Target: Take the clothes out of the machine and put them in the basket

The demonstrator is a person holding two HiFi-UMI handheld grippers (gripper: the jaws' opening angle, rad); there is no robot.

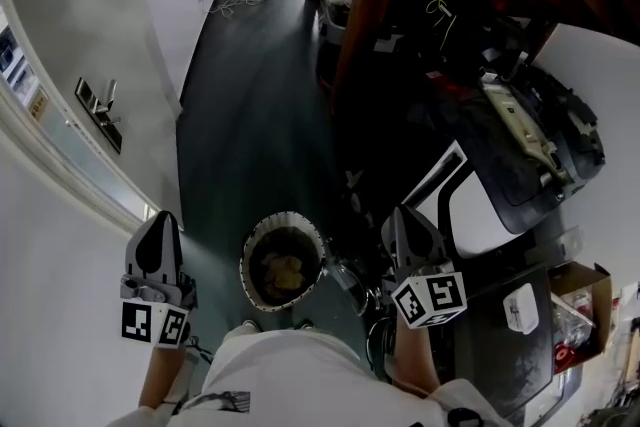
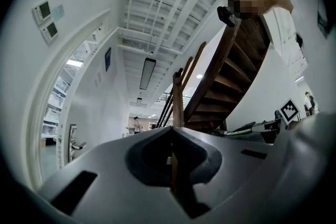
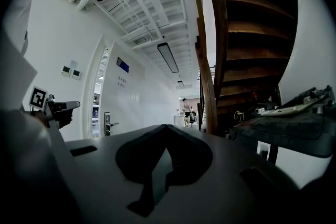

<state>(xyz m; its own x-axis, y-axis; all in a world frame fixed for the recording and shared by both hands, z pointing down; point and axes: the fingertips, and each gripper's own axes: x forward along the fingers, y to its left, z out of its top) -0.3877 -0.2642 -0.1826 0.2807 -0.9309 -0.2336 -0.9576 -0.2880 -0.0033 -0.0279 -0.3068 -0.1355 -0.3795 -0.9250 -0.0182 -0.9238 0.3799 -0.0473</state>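
Left hand-held gripper [image 1: 160, 218], low at the frame's left, is clenched on nothing, its jaws meeting at the tips. At lower centre the round basket [image 1: 250, 250] stands on the floor [image 1: 250, 115] between the two tools, within easy reach for dropping, with yellowish clothes [image 1: 285, 273] already inside. At lower right, the right hand-held gripper [image 1: 403, 215] is likewise clenched and empty, probably because no garment is being carried just now.

The left gripper [image 1: 160, 220] at seven o'clock and the right gripper [image 1: 405, 215] at five are smooth, matt grey plastic. Between them, the basket [image 1: 300, 218] has a white ribbed rim, with crumpled yellowish cloth [image 1: 285, 273] inside. The floor [image 1: 250, 115] is dark with a dull sheen. The staircase [image 1: 375, 5] at one o'clock is brown wood.
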